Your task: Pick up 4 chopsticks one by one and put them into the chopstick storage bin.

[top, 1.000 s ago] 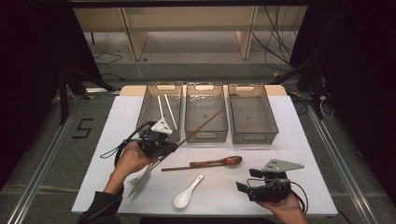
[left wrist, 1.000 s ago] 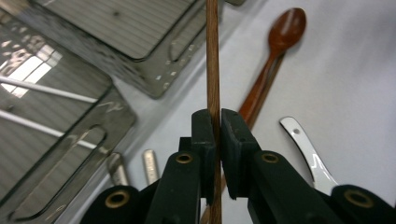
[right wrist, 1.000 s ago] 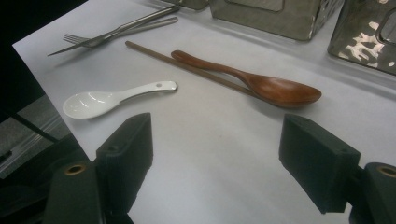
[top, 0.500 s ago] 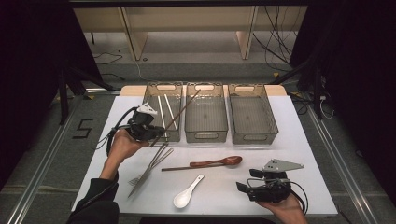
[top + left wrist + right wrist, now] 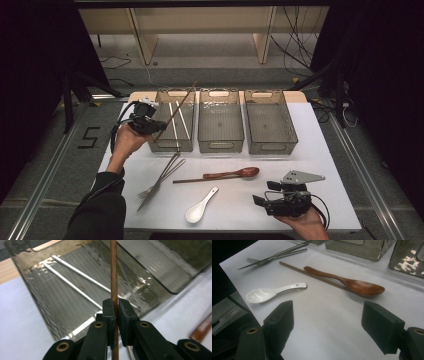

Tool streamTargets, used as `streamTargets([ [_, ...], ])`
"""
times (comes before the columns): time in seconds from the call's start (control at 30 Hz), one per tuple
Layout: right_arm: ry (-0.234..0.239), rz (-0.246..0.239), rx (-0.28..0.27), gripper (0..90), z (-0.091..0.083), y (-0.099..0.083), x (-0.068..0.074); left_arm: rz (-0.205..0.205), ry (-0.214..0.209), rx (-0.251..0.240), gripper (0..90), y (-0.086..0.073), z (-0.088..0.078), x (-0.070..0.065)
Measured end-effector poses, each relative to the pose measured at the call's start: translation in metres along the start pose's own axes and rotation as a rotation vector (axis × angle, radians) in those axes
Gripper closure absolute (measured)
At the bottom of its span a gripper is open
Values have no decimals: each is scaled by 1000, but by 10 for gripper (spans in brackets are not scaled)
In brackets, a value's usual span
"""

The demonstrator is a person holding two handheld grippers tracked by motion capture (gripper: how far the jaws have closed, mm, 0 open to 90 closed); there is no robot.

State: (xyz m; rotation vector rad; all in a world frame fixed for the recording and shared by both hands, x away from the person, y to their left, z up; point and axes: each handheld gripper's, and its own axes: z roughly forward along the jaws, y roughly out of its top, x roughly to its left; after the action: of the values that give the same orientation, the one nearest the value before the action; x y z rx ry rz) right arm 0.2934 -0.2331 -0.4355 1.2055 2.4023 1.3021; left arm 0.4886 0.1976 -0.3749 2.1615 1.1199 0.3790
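Looking down, I see a white bench (image 5: 320, 150) under dim light, dark curtains at both sides, grey floor with cables beyond the far edge, and a "5" marked on the floor at left. Three clear bins stand in a row at the far side; the left bin (image 5: 172, 141) holds two pale chopsticks (image 5: 75, 288). Nearer lie a fork and knife (image 5: 160, 177), a wooden spoon (image 5: 235, 174) touching a second brown chopstick (image 5: 312, 275), and a white soup spoon (image 5: 199, 207).

My left tongs (image 5: 150, 125) are clamped on a brown chopstick (image 5: 114, 270), which slants up over the left bin. My right tongs (image 5: 328, 322) stand wide apart with nothing between them, near the bench's near right corner.

Since a second ago my left hand has carried the chopstick from near the fork toward the far left; the right has kept still.
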Motion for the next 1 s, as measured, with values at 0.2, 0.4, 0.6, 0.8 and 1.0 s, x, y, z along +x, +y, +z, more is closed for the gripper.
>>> streamTargets([
  [0.2, 3, 0, 5, 268, 1, -1, 0, -3, 28, 13, 840, 6, 6, 8],
  [0.4, 5, -1, 1, 268, 1, 0, 0, 5, 51, 34, 839, 5, 17, 16],
  [0.6, 7, -4, 3, 268, 1, -1, -1, -4, 60, 34, 839, 4, 24, 20],
  [0.8, 7, -3, 3, 268, 1, -1, 0, -23, 79, 46, 838, 3, 32, 24],
  [1.0, 9, -4, 4, 268, 1, -1, 0, -62, 125, 59, 728, 0, 40, 25],
])
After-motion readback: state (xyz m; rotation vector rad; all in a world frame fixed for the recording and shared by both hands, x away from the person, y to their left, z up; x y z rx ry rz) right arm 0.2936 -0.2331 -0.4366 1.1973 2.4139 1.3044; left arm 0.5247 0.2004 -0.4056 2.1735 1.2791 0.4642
